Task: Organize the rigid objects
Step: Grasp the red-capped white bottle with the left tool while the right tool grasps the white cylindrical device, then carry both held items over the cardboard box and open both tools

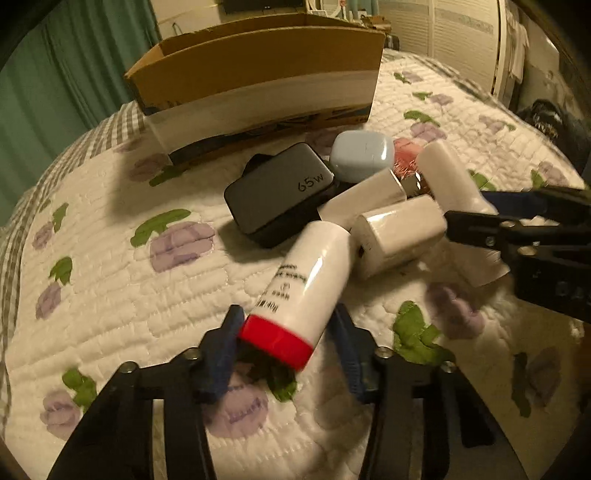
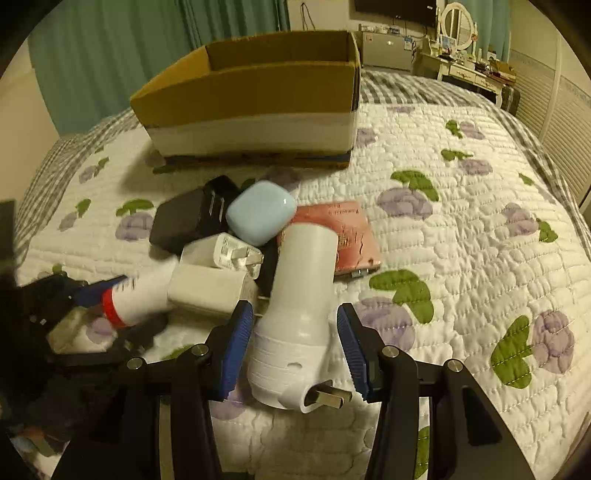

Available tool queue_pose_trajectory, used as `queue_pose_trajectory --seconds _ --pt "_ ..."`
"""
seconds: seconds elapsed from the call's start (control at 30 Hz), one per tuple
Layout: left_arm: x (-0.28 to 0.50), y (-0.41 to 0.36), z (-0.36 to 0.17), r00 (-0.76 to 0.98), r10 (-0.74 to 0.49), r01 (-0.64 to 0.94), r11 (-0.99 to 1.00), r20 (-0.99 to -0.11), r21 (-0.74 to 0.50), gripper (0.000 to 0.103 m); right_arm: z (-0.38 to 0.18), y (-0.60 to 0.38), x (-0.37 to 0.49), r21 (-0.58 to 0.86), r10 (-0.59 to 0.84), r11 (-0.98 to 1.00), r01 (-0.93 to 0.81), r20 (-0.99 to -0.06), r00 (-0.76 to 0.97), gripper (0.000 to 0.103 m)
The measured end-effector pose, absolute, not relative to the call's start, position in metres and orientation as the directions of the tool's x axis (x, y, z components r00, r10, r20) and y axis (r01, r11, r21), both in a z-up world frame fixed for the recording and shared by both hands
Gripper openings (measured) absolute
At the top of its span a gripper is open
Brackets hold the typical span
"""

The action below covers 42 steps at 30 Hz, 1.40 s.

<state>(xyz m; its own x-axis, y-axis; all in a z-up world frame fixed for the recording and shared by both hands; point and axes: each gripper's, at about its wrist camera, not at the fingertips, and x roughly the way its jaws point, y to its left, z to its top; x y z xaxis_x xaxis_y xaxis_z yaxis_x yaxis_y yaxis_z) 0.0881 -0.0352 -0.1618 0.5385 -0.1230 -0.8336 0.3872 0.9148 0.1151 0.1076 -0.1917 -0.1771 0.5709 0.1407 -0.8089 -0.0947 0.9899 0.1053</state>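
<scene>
A pile of small objects lies on the quilted bed in front of an open cardboard box [image 1: 255, 74] [image 2: 251, 99]. My left gripper [image 1: 286, 350] is open around the red-capped end of a white tube [image 1: 303, 288], which also shows in the right wrist view [image 2: 136, 295]. My right gripper [image 2: 295, 350] is open around a white plug-in device [image 2: 295, 314] with metal prongs; it shows in the left wrist view [image 1: 458, 206]. The pile holds a black 65W charger [image 1: 280, 195], a light blue case [image 1: 360, 155], white chargers [image 1: 399, 236] and a pink packet [image 2: 347, 236].
The bed has a white quilt with purple flowers [image 2: 443, 258]. Green curtains [image 2: 110, 55] hang behind the box. A dresser with a mirror [image 2: 458, 33] stands at the far right of the room.
</scene>
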Motion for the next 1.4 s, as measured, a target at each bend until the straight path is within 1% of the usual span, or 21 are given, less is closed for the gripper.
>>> queue_pose_trajectory --seconds 0.07,0.13,0.23,0.37,0.4,0.43,0.47,0.57,0.6,0.67,0.8,0.93,1.03,1.1,1.17,1.3,1.4 --pt "0.081 -0.03 -0.157 0.557 -0.139 0.363 0.928 -0.819 0.09 0.042 -0.178 -0.195 0.109 0.119 0.144 0.99 -0.081 -0.81 0.569 0.053" --pt "0.075 -0.026 -0.153 0.575 -0.149 0.328 0.943 -0.804 0.06 0.041 -0.178 -0.197 0.109 0.127 0.145 0.989 -0.071 -0.804 0.577 0.058" --pt "0.07 -0.023 -0.145 0.591 -0.166 0.285 0.958 -0.79 0.012 0.04 -0.182 -0.198 0.115 0.17 0.179 0.983 -0.069 -0.804 0.568 0.058" --pt "0.069 -0.024 -0.125 0.635 -0.166 0.26 0.966 -0.755 0.007 0.037 -0.189 -0.203 0.128 0.193 0.192 0.98 -0.058 -0.807 0.558 0.058" --pt "0.071 -0.024 -0.121 0.642 -0.163 0.257 0.966 -0.749 0.01 0.037 -0.191 -0.205 0.131 0.205 0.2 0.977 -0.052 -0.813 0.547 0.057" --pt "0.072 -0.024 -0.117 0.65 -0.16 0.254 0.967 -0.743 0.014 0.036 -0.191 -0.208 0.132 0.221 0.208 0.974 -0.044 -0.812 0.546 0.045" --pt "0.072 -0.024 -0.111 0.658 -0.158 0.251 0.968 -0.736 0.017 0.036 -0.189 -0.21 0.13 0.232 0.216 0.972 -0.041 -0.807 0.549 0.041" --pt "0.073 -0.022 -0.104 0.668 -0.171 0.248 0.969 -0.725 0.001 0.036 -0.179 -0.212 0.121 0.236 0.232 0.969 -0.068 -0.791 0.566 0.039" --pt "0.073 -0.023 -0.103 0.67 -0.168 0.246 0.969 -0.723 0.002 0.036 -0.173 -0.214 0.117 0.24 0.236 0.968 -0.07 -0.784 0.575 0.033" --pt "0.071 -0.023 -0.1 0.681 -0.154 0.233 0.972 -0.716 0.012 0.036 -0.164 -0.216 0.113 0.242 0.234 0.968 -0.067 -0.774 0.589 0.033" --pt "0.065 -0.023 -0.082 0.708 -0.165 0.227 0.974 -0.686 0.0 0.036 -0.137 -0.218 0.107 0.244 0.247 0.965 -0.091 -0.745 0.62 0.032" --pt "0.067 -0.026 -0.049 0.754 -0.177 0.229 0.973 -0.632 0.001 0.036 -0.105 -0.214 0.11 0.217 0.243 0.969 -0.122 -0.724 0.645 0.032" --pt "0.078 -0.025 -0.019 0.78 -0.193 0.213 0.976 -0.596 -0.037 0.036 -0.076 -0.212 0.12 0.204 0.243 0.969 -0.138 -0.697 0.674 0.032" --pt "0.091 -0.024 0.0 0.792 -0.212 0.209 0.975 -0.572 -0.072 0.036 -0.055 -0.212 0.136 0.231 0.262 0.963 -0.139 -0.679 0.686 0.032" --pt "0.112 -0.025 0.017 0.803 -0.208 0.203 0.977 -0.559 -0.073 0.036 -0.036 -0.208 0.153 0.214 0.256 0.965 -0.15 -0.668 0.698 0.032" --pt "0.153 -0.027 0.029 0.814 -0.181 0.187 0.981 -0.552 -0.045 0.036 -0.005 -0.196 0.194 0.171 0.248 0.969 -0.18 -0.662 0.708 0.032" --pt "0.192 -0.028 0.03 0.81 -0.183 0.185 0.981 -0.557 -0.054 0.036 0.0 -0.19 0.228 0.156 0.242 0.97 -0.186 -0.671 0.701 0.032"
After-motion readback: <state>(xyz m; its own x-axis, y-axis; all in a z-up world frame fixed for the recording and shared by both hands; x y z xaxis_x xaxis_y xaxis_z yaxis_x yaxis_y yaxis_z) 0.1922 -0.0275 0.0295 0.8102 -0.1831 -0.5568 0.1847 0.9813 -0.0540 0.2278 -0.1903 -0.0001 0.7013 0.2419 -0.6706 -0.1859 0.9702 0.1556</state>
